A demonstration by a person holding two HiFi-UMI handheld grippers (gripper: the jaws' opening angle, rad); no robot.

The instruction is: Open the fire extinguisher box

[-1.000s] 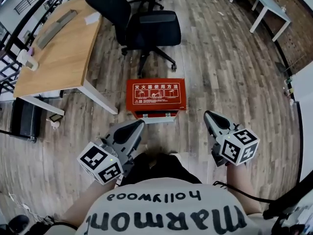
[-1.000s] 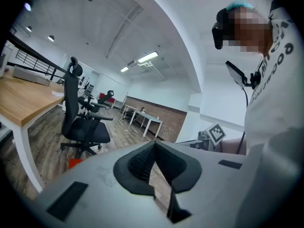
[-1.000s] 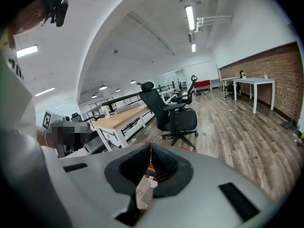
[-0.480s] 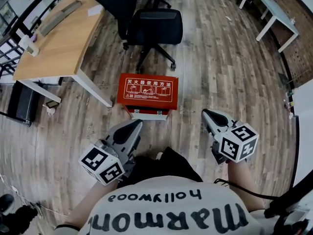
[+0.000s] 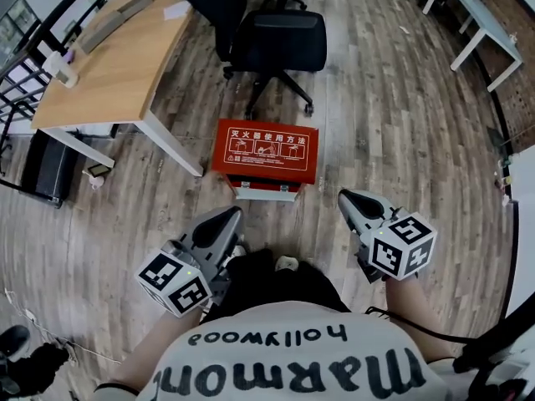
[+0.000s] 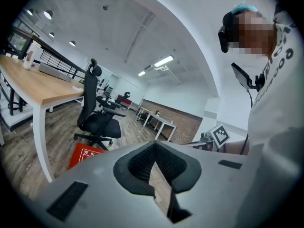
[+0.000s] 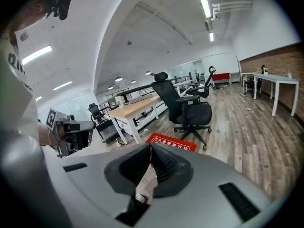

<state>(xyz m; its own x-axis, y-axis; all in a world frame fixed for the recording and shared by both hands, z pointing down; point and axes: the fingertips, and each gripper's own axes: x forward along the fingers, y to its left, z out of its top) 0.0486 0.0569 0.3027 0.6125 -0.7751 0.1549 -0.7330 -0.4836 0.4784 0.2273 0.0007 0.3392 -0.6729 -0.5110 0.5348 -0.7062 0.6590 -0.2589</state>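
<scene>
The red fire extinguisher box (image 5: 266,155) lies on the wooden floor ahead of me, lid closed, white print on top and two metal latches on its near side. It also shows as a red slab (image 6: 87,155) past the left jaws and as a red lid (image 7: 172,144) beyond the right jaws. My left gripper (image 5: 229,217) hovers shut, below and left of the box. On the other side, my right gripper (image 5: 344,198) is shut too, just right of the box's near corner. Neither touches the box, and both grippers hold nothing.
A black office chair (image 5: 272,40) stands just behind the box. A wooden desk (image 5: 109,65) with white legs is at the left, one leg close to the box's left side. More desks (image 5: 468,15) stand far right. Bare wooden floor lies right of the box.
The view has shifted, and the box now sits a little more to the right and nearer to both grippers. The right gripper has crept towards the box. Both stay shut.
</scene>
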